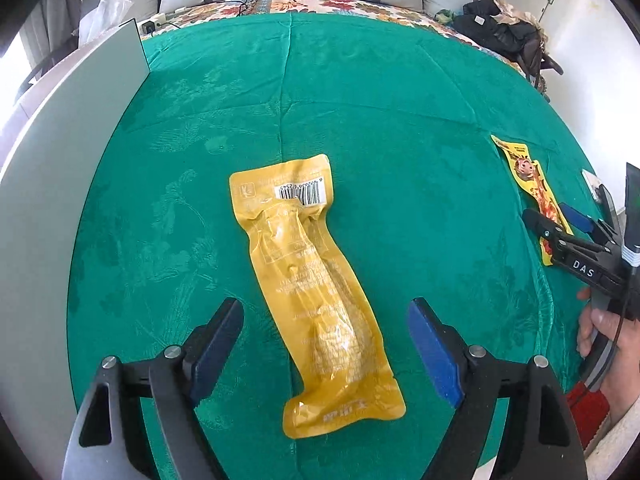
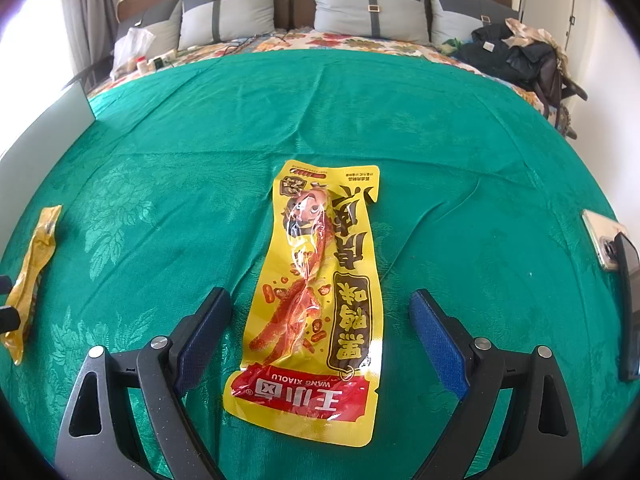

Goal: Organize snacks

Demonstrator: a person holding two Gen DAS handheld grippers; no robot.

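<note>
A plain yellow snack pouch (image 1: 316, 292) lies back side up with a barcode on the green tablecloth (image 1: 360, 112). My left gripper (image 1: 326, 314) is open, its fingers either side of the pouch's lower half, above it. A yellow printed snack pack with red chicken-feet artwork (image 2: 320, 296) lies flat in the right wrist view. My right gripper (image 2: 322, 302) is open, straddling that pack. The right gripper also shows in the left wrist view (image 1: 556, 216) over the printed pack (image 1: 532, 188). The plain pouch shows at the left edge of the right wrist view (image 2: 34, 272).
A grey upright panel (image 1: 68, 128) stands along the table's left side. A phone (image 2: 604, 240) and a dark flat object (image 2: 628, 304) lie at the right edge. Behind the table is a bed with pillows (image 2: 368, 8), cables and a dark pile of clothes (image 2: 516, 56).
</note>
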